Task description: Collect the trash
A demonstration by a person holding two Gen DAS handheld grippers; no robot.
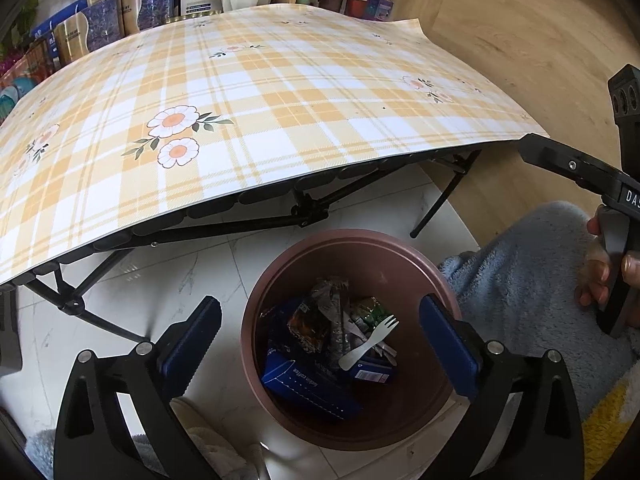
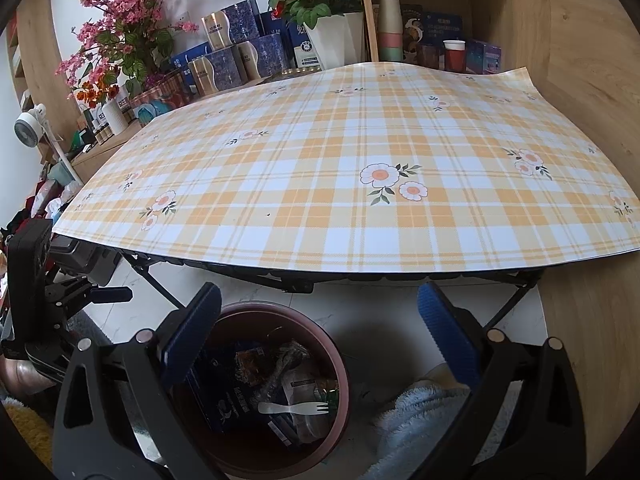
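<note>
Left gripper (image 1: 320,334) spread wide, nothing between the pads, hanging right over the brown bin (image 1: 416,420) on the white marble-look floor (image 1: 168,272). Trash sits inside the bin: white plastic fork (image 1: 370,342) on top, blue coffee box (image 1: 308,390) below it toward the near side, crumpled wrappers (image 1: 320,320) toward the far side. Right gripper (image 2: 320,332) also spread wide and empty, bin (image 2: 336,360) under its left finger, fork (image 2: 294,408) visible in there too. Fluffy blue sleeve (image 1: 520,280) beside the bin's right rim; hand (image 1: 608,268) on the other tool's handle at right edge. Past the bin, folding table with yellow plaid flowered cloth (image 2: 360,184), top bare. Behind it, blue boxes (image 2: 236,44), red roses in white pot (image 2: 320,12), pink blossoms (image 2: 108,28), stacked cups (image 2: 390,28) on wooden shelving.
</note>
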